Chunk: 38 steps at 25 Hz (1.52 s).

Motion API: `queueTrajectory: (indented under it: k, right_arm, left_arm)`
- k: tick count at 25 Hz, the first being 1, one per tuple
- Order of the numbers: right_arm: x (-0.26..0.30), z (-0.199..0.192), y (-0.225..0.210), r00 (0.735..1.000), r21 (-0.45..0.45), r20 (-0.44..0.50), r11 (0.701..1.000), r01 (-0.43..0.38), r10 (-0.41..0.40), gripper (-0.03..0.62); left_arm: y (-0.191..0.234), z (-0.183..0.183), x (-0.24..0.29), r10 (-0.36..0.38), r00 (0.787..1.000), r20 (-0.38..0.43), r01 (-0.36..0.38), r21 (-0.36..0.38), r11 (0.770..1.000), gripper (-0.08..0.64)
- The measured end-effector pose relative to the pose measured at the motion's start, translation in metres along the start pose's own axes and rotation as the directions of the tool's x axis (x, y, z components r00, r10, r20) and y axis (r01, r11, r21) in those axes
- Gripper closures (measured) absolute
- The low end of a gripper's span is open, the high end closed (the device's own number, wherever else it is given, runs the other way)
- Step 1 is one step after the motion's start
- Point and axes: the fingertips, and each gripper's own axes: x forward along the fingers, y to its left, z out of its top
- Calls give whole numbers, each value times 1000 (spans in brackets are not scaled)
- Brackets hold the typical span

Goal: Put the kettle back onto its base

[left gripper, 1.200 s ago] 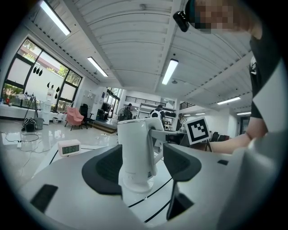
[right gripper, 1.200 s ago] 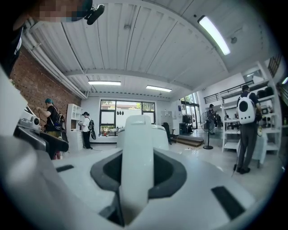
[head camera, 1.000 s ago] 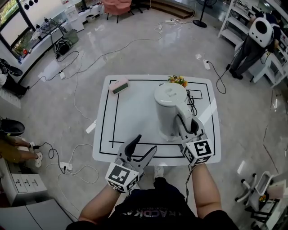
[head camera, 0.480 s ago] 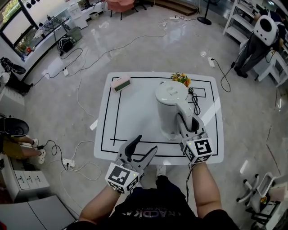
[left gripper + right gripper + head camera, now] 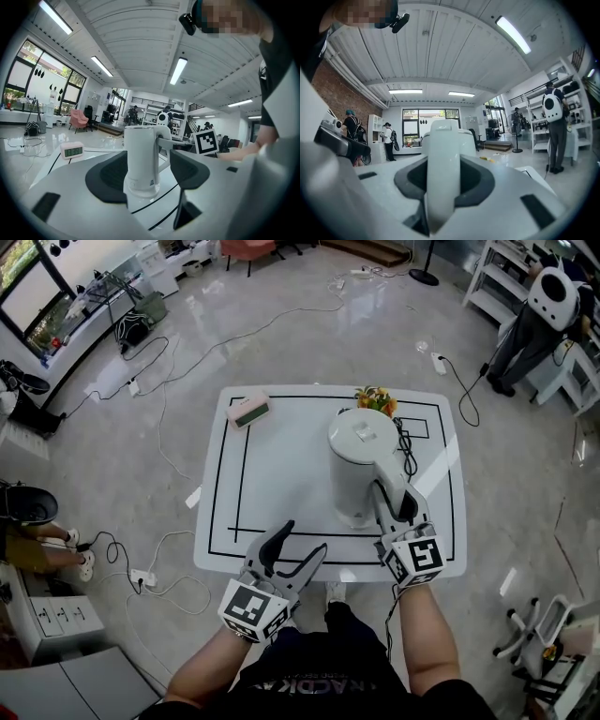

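Note:
A white electric kettle [image 5: 361,460] stands upright on the right half of the white table [image 5: 281,484]. My right gripper [image 5: 392,502] is shut on its handle [image 5: 442,178], which fills the gap between the dark pads in the right gripper view. In the left gripper view the kettle [image 5: 140,159] rests on a wider white ring at its foot; whether that is the base I cannot tell. My left gripper [image 5: 302,542] hovers open at the table's front edge, left of the kettle, with nothing between its fingers.
A pink digital clock [image 5: 247,411] lies at the table's back left. A small orange-and-yellow bunch [image 5: 375,401] sits at the back edge, and a black cord [image 5: 405,446] coils behind the kettle. Cables trail over the floor. A person [image 5: 544,306] stands at shelves, far right.
The head camera has shifted slightly. The kettle and both grippers keep their places.

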Motion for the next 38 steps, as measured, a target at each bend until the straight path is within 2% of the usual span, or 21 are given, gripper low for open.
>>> queueTrajectory:
  k: [8, 15, 26, 38]
  right_arm:
    - [-13, -6, 1, 999, 7, 27, 1000, 25, -25, 483]
    - [-24, -5, 11, 998, -43, 58, 999, 31, -28, 482]
    - [-41, -12, 12, 994, -53, 91, 996, 69, -64, 480]
    - [-54, -18, 17, 989, -51, 88, 991, 122, -118, 480]
  left_arm:
    - [-2, -5, 3, -21, 1000, -15, 21, -1, 1000, 275]
    - [0, -10, 2, -34, 999, -37, 34, 2, 999, 275]
    - [-5, -16, 4, -59, 997, -47, 59, 3, 998, 275]
    - [-5, -16, 1, -69, 996, -48, 69, -2, 998, 275]
